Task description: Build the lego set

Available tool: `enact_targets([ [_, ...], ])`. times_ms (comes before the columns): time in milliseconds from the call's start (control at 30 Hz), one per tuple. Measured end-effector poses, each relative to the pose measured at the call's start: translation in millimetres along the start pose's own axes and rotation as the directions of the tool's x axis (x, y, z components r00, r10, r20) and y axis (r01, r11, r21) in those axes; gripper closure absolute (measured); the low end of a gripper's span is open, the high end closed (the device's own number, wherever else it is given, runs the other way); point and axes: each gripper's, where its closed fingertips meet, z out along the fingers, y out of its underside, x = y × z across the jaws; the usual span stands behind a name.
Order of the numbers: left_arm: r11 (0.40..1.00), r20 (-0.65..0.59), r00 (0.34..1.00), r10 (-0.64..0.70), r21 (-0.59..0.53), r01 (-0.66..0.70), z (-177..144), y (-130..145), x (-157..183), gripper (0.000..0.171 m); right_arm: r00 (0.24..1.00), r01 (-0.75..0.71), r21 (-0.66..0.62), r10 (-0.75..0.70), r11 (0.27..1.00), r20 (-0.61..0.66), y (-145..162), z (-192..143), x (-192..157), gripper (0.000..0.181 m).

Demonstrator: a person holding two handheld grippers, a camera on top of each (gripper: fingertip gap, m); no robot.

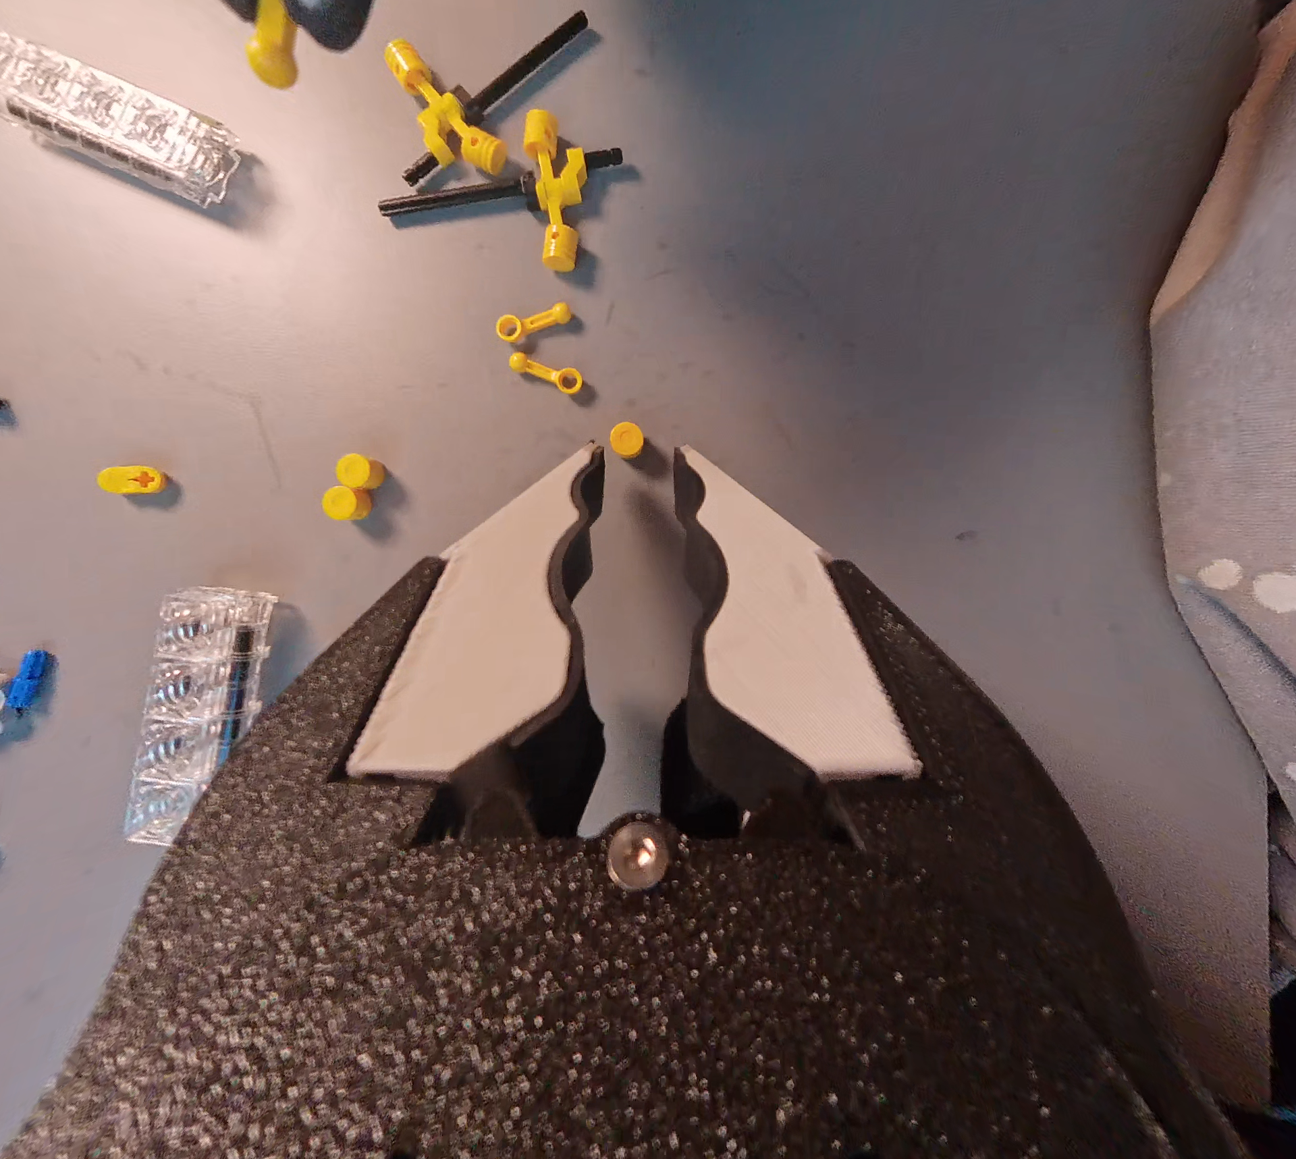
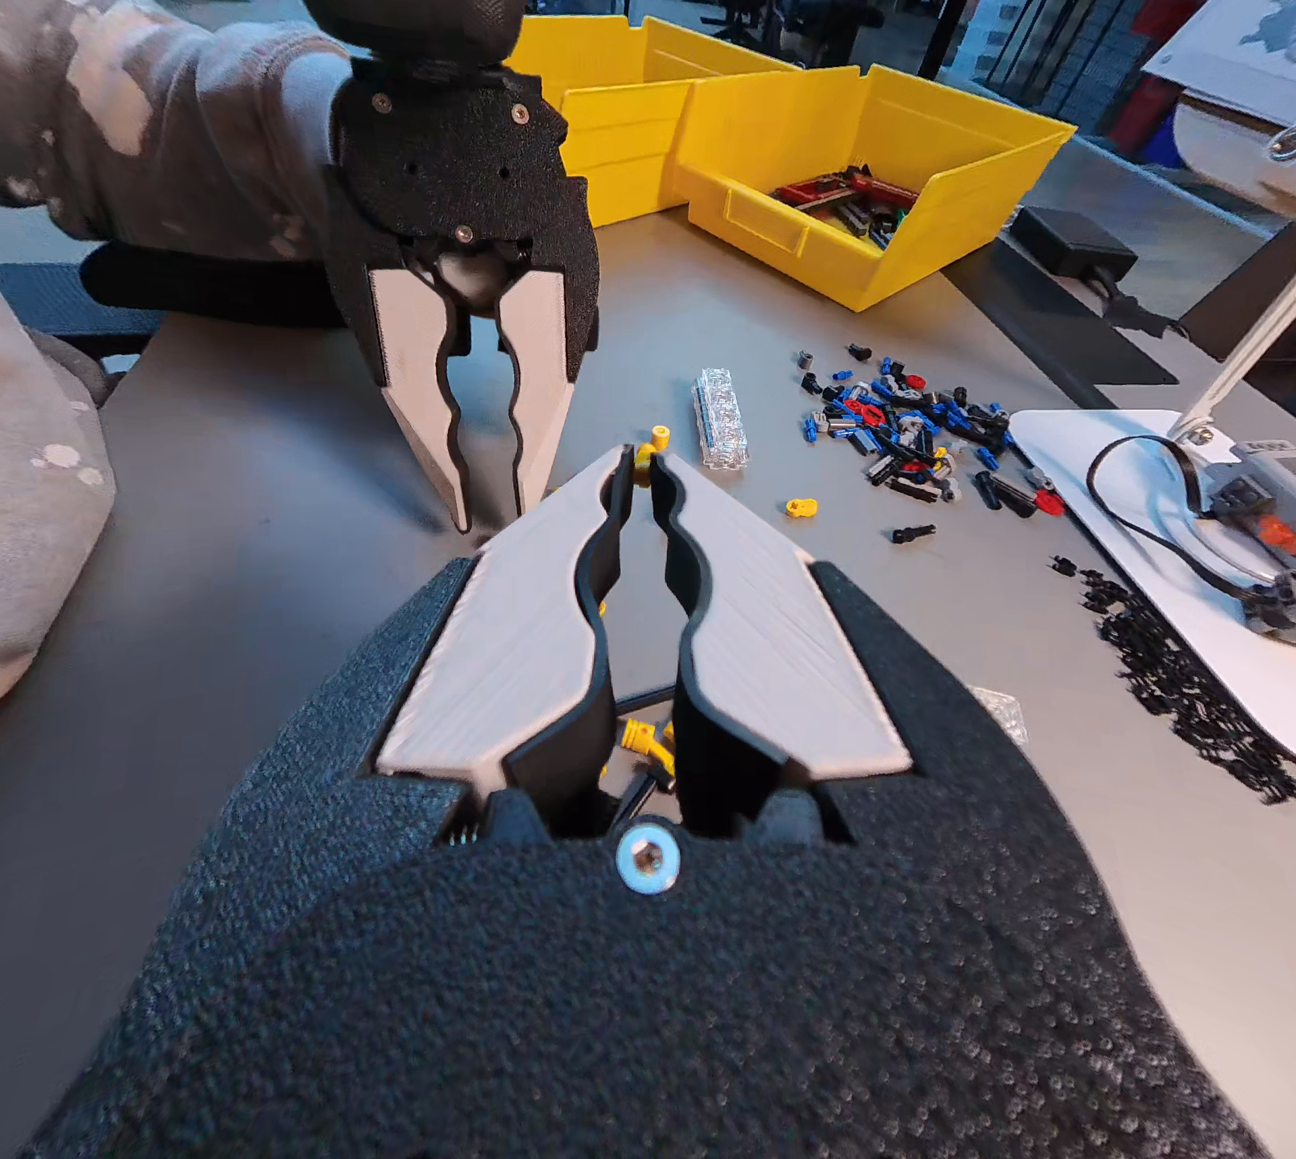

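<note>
The left gripper (image 1: 637, 451), with grainy black body and ribbed grey wavy fingers, is spread empty over a smooth grey table (image 1: 912, 213), a small yellow cylinder (image 1: 626, 439) at twelve o'clock of its tips. The right gripper (image 2: 638, 459) pinches a yellow rod (image 2: 642, 472), mostly hidden between its tips.

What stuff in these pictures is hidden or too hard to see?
- Right wrist view: the yellow rod between the right gripper jaws is mostly hidden by them.
- Right wrist view: the yellow pieces under that gripper are covered by its body.
- Right wrist view: parts in the yellow bin are too small to sort.
- Left wrist view: the blue piece is cut off by the left edge.
</note>
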Motion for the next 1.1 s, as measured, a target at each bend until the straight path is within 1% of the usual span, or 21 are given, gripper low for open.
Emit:
enact_targets([
  [167, 0.984, -0.015, 0.996, 0.087, -0.158, -0.088, 7.4, 0.8, -1.0, 0.148, 1.0, 0.005, -0.031, -0.005, 1.0, -0.002, 5.6, -2.8, 2.2, 0.177],
  [300, 0.965, -0.043, 0.992, 0.119, -0.23, -0.125, 11.7, 3.4, -2.2, 0.151, 1.0, 0.0, -0.035, 0.0, 0.999, -0.009, 7.4, -4.3, 4.6, 0.177],
  [533, 0.956, -0.076, 0.991, 0.112, -0.265, -0.129, 13.0, 3.0, 0.4, 0.159, 1.0, 0.001, -0.044, 0.0, 0.999, 0.012, 8.3, -2.5, 0.4, 0.177],
  [633, 0.955, -0.08, 0.991, 0.104, -0.27, -0.122, 12.9, 3.2, 0.3, 0.159, 1.0, -0.002, -0.047, 0.003, 0.999, 0.02, 9.7, -1.2, -0.9, 0.177],
  [867, 0.962, -0.079, 0.992, 0.096, -0.25, -0.113, 13.1, 2.5, -0.8, 0.162, 0.999, -0.018, -0.055, 0.02, 0.998, 0.035, 15.5, 3.0, -2.6, 0.177],
  [933, 0.977, -0.064, 0.994, 0.085, -0.19, -0.096, 13.3, -1.2, -3.4, 0.162, 0.999, -0.018, -0.05, 0.02, 0.999, 0.034, 15.0, 3.0, -2.6, 0.177],
  [967, 0.99, -0.062, 0.997, 0.054, -0.124, -0.061, 12.1, -6.8, -4.6, 0.162, 0.999, -0.019, -0.039, 0.02, 0.999, 0.033, 12.7, 2.3, -2.6, 0.177],
  [1000, 1.0, -0.064, 0.998, 0.003, -0.031, -0.004, 9.0, -15.5, -7.0, 0.162, 0.999, -0.019, -0.019, 0.02, 1.0, 0.031, 8.8, 1.1, -2.4, 0.177],
  [1033, 0.994, -0.065, 0.996, -0.06, 0.086, 0.066, 3.2, -26.5, -12.2, 0.162, 0.999, -0.025, 0.009, 0.025, 1.0, 0.032, 3.2, -0.8, -2.3, 0.177],
  [1067, 0.965, -0.085, 0.988, -0.13, 0.216, 0.146, -5.7, -38.2, -17.9, 0.162, 0.999, -0.035, 0.048, 0.034, 0.998, 0.03, -3.8, -3.4, -1.5, 0.177],
  [1100, 0.907, -0.124, 0.973, -0.195, 0.354, 0.227, -18.4, -50.6, -24.2, 0.162, 0.998, -0.049, 0.087, 0.046, 0.995, 0.03, -10.8, -6.1, -0.6, 0.177],
])
